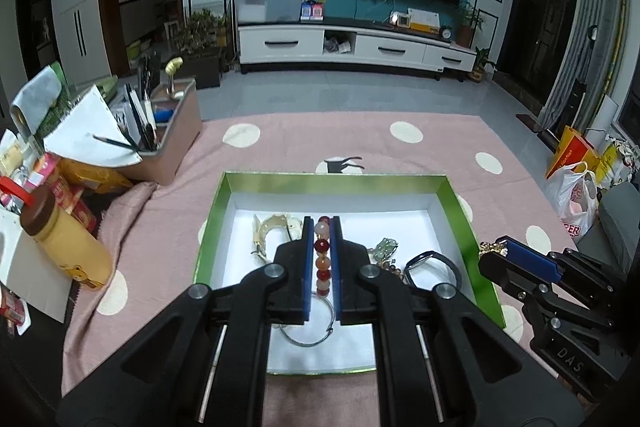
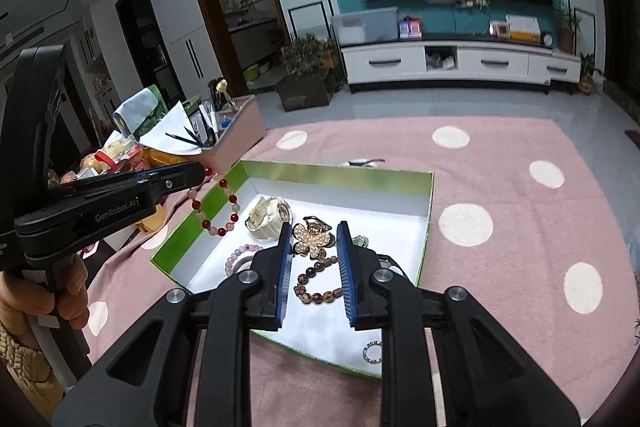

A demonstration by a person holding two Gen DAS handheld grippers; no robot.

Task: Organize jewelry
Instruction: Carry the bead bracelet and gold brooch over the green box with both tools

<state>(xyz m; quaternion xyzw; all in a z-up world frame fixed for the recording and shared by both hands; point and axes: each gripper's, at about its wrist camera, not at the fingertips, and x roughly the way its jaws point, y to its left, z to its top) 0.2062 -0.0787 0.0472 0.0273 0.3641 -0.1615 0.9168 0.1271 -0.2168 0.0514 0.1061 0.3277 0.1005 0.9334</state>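
The left tongs (image 1: pixel 322 259) are holding a bracelet (image 2: pixel 216 205) above the box's (image 2: pixel 424 247) left edge. The right tongs (image 2: pixel 314 275) are hovering half-open over a brooch (image 2: pixel 312 241). Most jewelry is lying inside; a ring (image 2: pixel 372 351) is waiting outside.

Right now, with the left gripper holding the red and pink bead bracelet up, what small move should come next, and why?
Probably lower the left gripper over a bare patch of the green box and release. Its fingers are shut on the bead bracelet, which dangles above the box's left edge, while the right gripper sits open over the butterfly clip.
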